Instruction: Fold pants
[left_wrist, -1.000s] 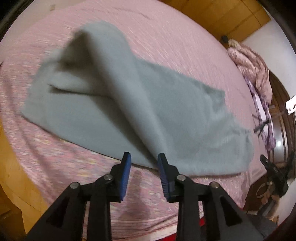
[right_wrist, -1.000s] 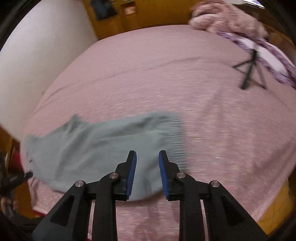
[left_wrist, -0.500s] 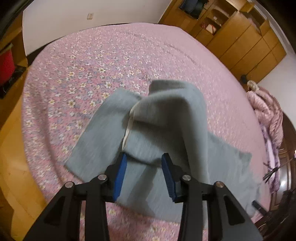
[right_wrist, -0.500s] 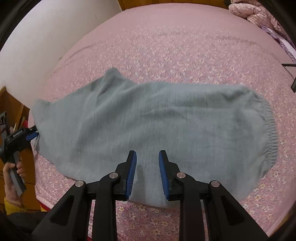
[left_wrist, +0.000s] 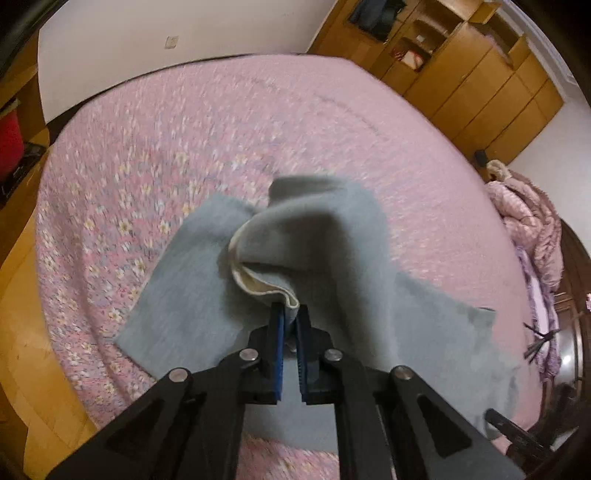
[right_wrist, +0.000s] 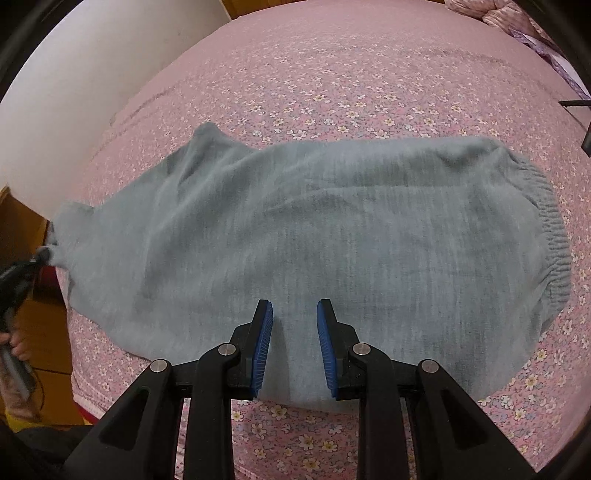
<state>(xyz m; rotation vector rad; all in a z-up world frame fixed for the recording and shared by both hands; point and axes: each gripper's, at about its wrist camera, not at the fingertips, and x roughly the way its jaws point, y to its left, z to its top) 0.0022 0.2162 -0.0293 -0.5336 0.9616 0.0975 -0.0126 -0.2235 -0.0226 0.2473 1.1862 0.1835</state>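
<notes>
Change since earlier frames: closed now on the cuff, where half a second ago the left gripper (left_wrist: 290, 325) stood open just short of it; right gripper (right_wrist: 294, 332) barely shifted over the cloth, jaws as wide apart as before.

Left wrist view, jaws: pressed nearly together on a pinch of grey fabric with a cream lining showing at the hem (left_wrist: 266, 288).
Left wrist view, pants: grey pants (left_wrist: 325, 266) lifted at the clamped leg end, draping away ahead and to the right, the rest flat on the pink floral bedspread (left_wrist: 147, 155).
Left wrist view, second leg end: lying flat just left of the raised one, not held.
Left wrist view, surroundings: wooden wardrobe (left_wrist: 480, 74) beyond the bed, pink quilt (left_wrist: 524, 214) heaped at the far right.

Right wrist view, jaws: apart, empty, hovering over the near edge of the cloth at about mid-length; contact with the fabric cannot be told.
Right wrist view, long axis: running left to right across the view, elastic waistband (right_wrist: 546, 236) at the right, leg ends at the left.
Right wrist view, far left: other gripper's tip at the leg end beside the bed's edge, hand (right_wrist: 14, 343) below it.

Deciding relation: leg end in the left jaws, waistband at the opposite end, nearer the right gripper.
Judgement on next move: probably carry the held cuff along the long axis toward the waistband, halving the length.
Risk: loose second leg likely to stay behind and skew the fold.
</notes>
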